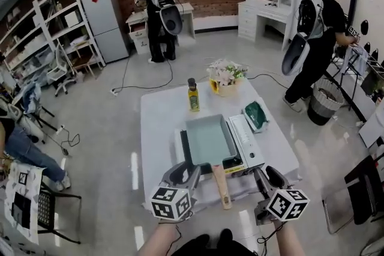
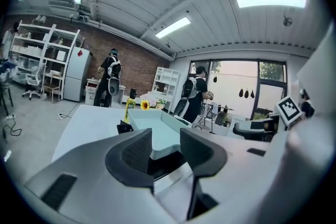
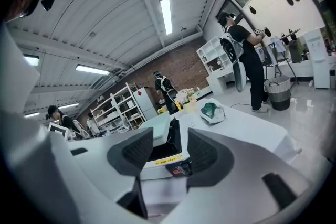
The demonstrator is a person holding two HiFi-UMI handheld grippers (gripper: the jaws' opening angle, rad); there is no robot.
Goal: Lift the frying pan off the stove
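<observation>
At the near edge of the white surface [image 1: 159,123], the left hand-held gripper [image 1: 186,175] hangs with its jaws apart and nothing between them, aimed at the pan's near-left corner. Just right of it, the wooden handle [image 1: 221,186] sticks out toward the person, probably so it can be grabbed from here. The frying pan [image 1: 210,139], pale teal and rectangular, sits on the stove [image 1: 249,142], not yet lifted, and looks empty. Right of the handle, the right hand-held gripper [image 1: 266,181] is wide too, empty, facing the stove's front. Further off: an oil bottle [image 1: 193,96] of yellow liquid, then a basket [image 1: 226,86] filled with flowers.
</observation>
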